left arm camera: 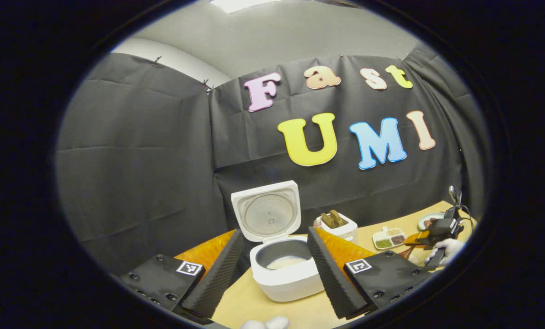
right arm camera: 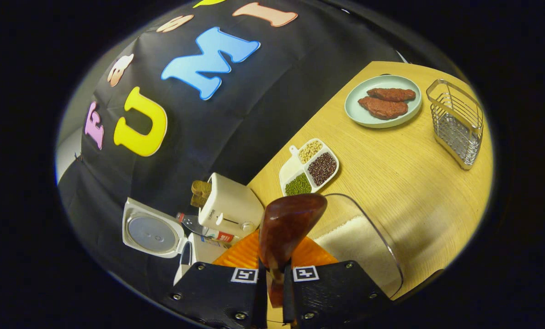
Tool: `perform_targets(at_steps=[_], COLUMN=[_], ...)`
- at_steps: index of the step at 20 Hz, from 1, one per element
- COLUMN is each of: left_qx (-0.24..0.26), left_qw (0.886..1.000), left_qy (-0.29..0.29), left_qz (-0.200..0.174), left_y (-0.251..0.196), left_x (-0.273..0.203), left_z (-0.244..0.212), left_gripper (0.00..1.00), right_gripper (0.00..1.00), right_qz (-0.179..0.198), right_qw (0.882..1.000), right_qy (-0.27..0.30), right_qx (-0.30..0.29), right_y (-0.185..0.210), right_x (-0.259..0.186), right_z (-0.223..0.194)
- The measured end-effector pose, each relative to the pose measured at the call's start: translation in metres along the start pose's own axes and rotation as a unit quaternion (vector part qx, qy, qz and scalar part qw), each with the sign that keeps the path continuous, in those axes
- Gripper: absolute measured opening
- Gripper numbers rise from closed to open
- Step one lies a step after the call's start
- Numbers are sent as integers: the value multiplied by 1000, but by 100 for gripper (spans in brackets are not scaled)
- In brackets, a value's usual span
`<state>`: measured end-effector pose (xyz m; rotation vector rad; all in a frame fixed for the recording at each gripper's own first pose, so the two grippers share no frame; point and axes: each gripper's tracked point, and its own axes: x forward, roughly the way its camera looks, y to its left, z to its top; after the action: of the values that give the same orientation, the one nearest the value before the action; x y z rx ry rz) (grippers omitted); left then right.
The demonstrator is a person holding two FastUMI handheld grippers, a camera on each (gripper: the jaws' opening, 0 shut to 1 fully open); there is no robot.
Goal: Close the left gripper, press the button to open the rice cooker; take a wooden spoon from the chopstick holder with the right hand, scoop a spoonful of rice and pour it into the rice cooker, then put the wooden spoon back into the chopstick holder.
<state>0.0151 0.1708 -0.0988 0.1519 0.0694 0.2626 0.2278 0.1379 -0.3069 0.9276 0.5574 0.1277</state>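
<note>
Where the right gripper (right arm camera: pixel 272 278) shows at the bottom of the right gripper view, its jaws are closed on the handle of the wooden spoon (right arm camera: pixel 288 228), both fingers pressing it. Spoon: dark reddish-brown, glossy, its oval bowl rising straight ahead of the jaws. Clear rice container (right arm camera: pixel 368 246): just beyond and to the right of the jaws, white rice inside, the spoon bowl overlapping its near rim. Divided dish of beans (right arm camera: pixel 310 167): farther ahead, on the wooden table (right arm camera: pixel 400 173). Plate with two brown meat pieces (right arm camera: pixel 383 101): beyond the dish. Wire chopstick holder (right arm camera: pixel 457 121): far ahead to the right, well apart from the spoon. Toaster (right arm camera: pixel 231 205): left of the jaws, holding brown toast.

Left gripper (left arm camera: pixel 276 262): jaws spread wide, gripping nothing. Rice cooker (left arm camera: pixel 284 269): white, directly between and just ahead of the fingers, lid upright and open, grey inner pot showing pale contents at its bottom. From the left gripper view the toaster stands behind the right finger; the other gripper and a white-gloved hand (left arm camera: pixel 446 249) sit far right. Nothing stands between the open pot and the left jaws.
</note>
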Motion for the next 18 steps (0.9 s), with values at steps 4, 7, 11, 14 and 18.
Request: perform_targets(at_steps=[4, 7, 11, 14, 18], left_qx=[-11, -15, -20, -19, -16], left_qw=[1000, 1000, 1000, 1000, 1000], left_qy=[-3, -7, -1, 2, 5], left_qz=[-10, -14, -15, -15, -8], left_y=[-10, -13, -12, -10, 0], left_x=[-1, 0, 2, 2, -3], left_z=[4, 7, -1, -9, -18], left_gripper=[96, 98, 98, 98, 96], right_gripper=[13, 13, 13, 13, 13], right_qz=[1, 3, 8, 29, 55], right_qw=[1000, 999, 998, 998, 996], right_qy=[-21, -31, -41, -44, -41], right_qx=[22, 29, 43, 45, 60], right_y=[-2, 3, 21, 51, 106], right_x=[-12, -21, -33, -40, -40], right_z=[25, 37, 53, 58, 58])
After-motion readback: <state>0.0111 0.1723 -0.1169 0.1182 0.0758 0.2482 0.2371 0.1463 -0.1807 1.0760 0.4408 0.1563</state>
